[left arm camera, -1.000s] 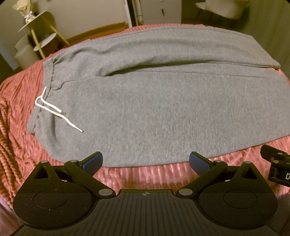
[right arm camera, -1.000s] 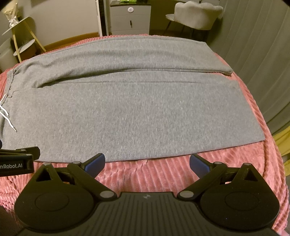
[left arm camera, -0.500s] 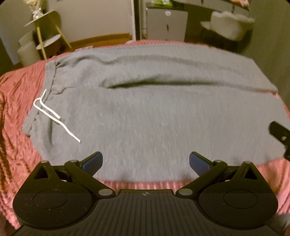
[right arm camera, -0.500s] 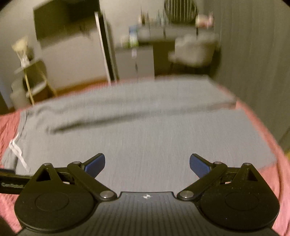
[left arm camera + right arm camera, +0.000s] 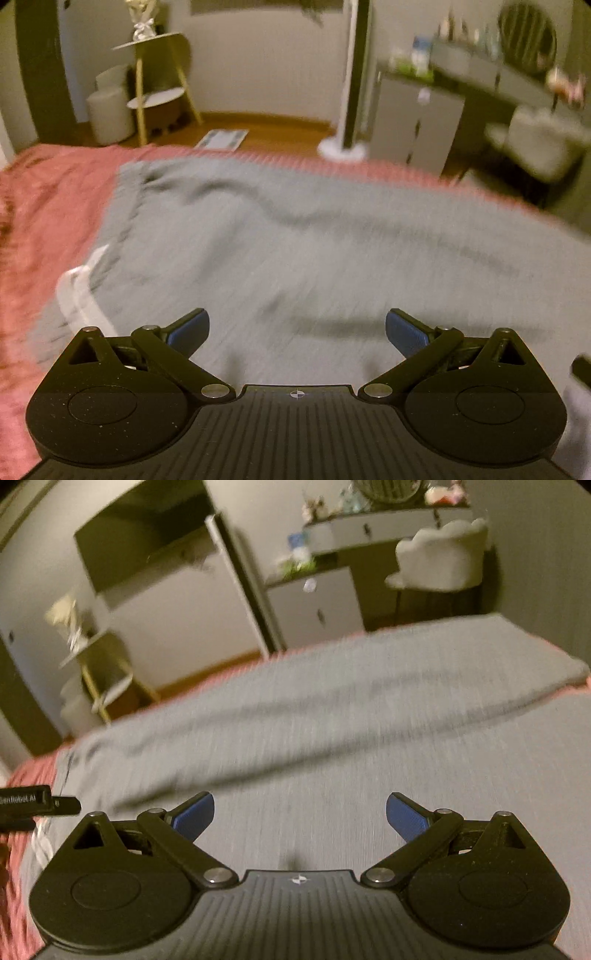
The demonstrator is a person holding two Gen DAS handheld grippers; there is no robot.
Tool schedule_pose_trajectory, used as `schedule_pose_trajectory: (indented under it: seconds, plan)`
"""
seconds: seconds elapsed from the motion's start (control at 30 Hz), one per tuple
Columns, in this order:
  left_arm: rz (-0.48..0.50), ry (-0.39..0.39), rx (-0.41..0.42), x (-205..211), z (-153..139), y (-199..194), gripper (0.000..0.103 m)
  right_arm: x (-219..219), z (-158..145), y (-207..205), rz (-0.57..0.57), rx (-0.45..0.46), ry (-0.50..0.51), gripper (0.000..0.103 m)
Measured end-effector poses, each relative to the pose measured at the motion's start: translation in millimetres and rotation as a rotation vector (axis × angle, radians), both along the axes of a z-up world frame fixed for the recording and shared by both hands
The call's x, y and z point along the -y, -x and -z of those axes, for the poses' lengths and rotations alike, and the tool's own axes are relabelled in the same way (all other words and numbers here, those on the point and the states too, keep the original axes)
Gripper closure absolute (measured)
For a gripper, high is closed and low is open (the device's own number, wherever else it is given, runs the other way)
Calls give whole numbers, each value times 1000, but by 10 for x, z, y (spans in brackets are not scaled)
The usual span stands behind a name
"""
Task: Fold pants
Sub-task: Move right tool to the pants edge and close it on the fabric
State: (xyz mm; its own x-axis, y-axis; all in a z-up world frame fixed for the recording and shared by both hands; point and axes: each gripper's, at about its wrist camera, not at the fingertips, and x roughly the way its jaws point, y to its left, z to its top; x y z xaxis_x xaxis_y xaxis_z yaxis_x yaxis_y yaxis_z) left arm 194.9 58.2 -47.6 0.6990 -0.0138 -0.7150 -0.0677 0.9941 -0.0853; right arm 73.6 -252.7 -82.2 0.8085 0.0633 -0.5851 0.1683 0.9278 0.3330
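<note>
- Where the bed fills the low part of both views, a pink blanket (image 5: 48, 206) with soft ridges covers it, and the gray pants (image 5: 295, 251) lie flat on top, spread wide from side to side.
- At the far left of the left view, a thin shelf stand (image 5: 159, 81) with round trays stands on the wood floor (image 5: 266, 129), just beside a pale round stool (image 5: 109, 114).
- Near the left edge of the pants, the white drawstring (image 5: 79, 291) shows as a blurry loop by the waist.
- Low in that view, the left gripper (image 5: 295, 328) has its blue fingers spread far apart, holding nothing, right over the gray cloth.
- Farther right stand a white pole on a round base (image 5: 343, 147) and a gray cabinet (image 5: 413, 118).
- Over in the right view, a dark screen (image 5: 147, 550) hangs on the wall.
- Below it, the right gripper (image 5: 299, 812) is spread wide too, with nothing in it, over the pants.
- Past it sit a desk (image 5: 388, 520) and a white fluffy chair (image 5: 443, 557).
- Both views are blurry.
</note>
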Motion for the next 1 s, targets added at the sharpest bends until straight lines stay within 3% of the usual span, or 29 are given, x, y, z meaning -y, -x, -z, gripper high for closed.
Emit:
schedule_pose_trajectory:
  seconds: [0.07, 0.17, 0.23, 0.3, 0.37, 0.43, 0.53, 0.57, 0.7, 0.77, 0.8, 0.83, 0.9, 0.93, 0.97, 1.0]
  plan:
    - [-23, 69, 17, 60, 126, -276, 0, 56, 61, -133, 20, 44, 3, 4]
    - [-136, 99, -41, 192, 440, -767, 0, 218, 356, -148, 55, 63, -43, 4]
    - [-213, 40, -77, 327, 634, -1076, 0, 349, 538, -198, 44, 23, -70, 4]
    - [-222, -103, -56, 577, 765, -1284, 0, 474, 657, -279, 39, 0, -95, 4]
    - [-184, -197, -36, 930, 881, -1391, 0, 590, 694, -283, 46, 47, -125, 4]
    - [-153, -230, 29, 1226, 894, -1365, 0, 664, 729, -303, 52, 79, -154, 4]
    - [69, -77, 26, 1529, 855, -1331, 0, 733, 805, -309, 44, 96, -179, 4]
    - [128, -59, 19, 1613, 839, -1307, 0, 749, 829, -285, 37, 105, -172, 4]
    - [238, -241, 48, 1686, 894, -1234, 0, 690, 812, -305, 13, 93, -116, 4]
    - [220, -281, 53, 1460, 889, -1282, 0, 676, 808, -293, 13, 85, -106, 4]
    - [192, -309, 65, 1322, 847, -1305, 0, 679, 801, -291, 13, 81, -106, 4]
    - [134, -396, 92, 1181, 812, -1328, 0, 674, 797, -291, 14, 78, -104, 4]
    - [-12, -639, 120, 920, 797, -1431, 0, 657, 794, -303, 19, 71, -94, 4]
    - [-84, -746, 94, 773, 809, -1490, 0, 641, 798, -312, 21, 70, -83, 4]
    - [-131, -815, 55, 632, 796, -1510, 0, 616, 807, -313, 21, 69, -66, 4]
    - [-136, -816, 41, 507, 749, -1457, 0, 583, 819, -322, 21, 66, -42, 4]
